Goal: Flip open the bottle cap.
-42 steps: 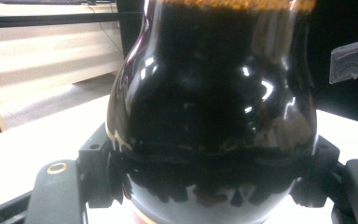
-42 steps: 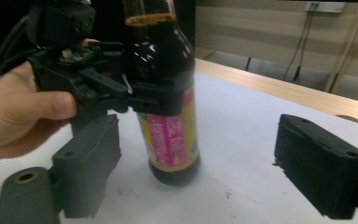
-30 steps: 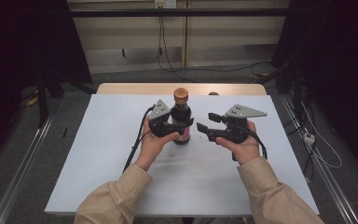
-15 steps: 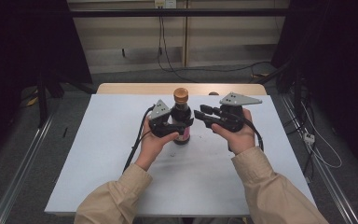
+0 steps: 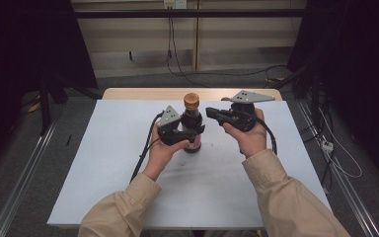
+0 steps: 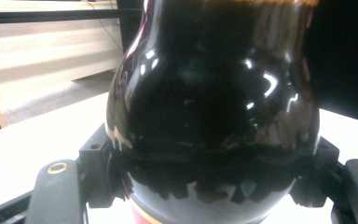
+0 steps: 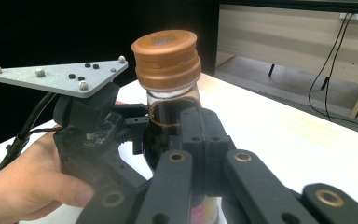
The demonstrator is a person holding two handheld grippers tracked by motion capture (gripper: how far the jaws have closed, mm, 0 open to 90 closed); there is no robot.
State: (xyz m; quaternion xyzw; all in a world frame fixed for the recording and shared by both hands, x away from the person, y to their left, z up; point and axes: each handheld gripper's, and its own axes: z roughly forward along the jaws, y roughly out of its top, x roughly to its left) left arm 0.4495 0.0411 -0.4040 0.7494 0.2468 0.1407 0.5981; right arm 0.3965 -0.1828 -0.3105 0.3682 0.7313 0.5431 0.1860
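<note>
Bottle [image 5: 192,126] of dark liquid, upright, capped.

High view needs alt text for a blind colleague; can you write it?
A person's left gripper clamps a dark bottle standing upright on a white table. The right gripper, jaws together, is beside the bottle's neck, below the brown cap.
</note>
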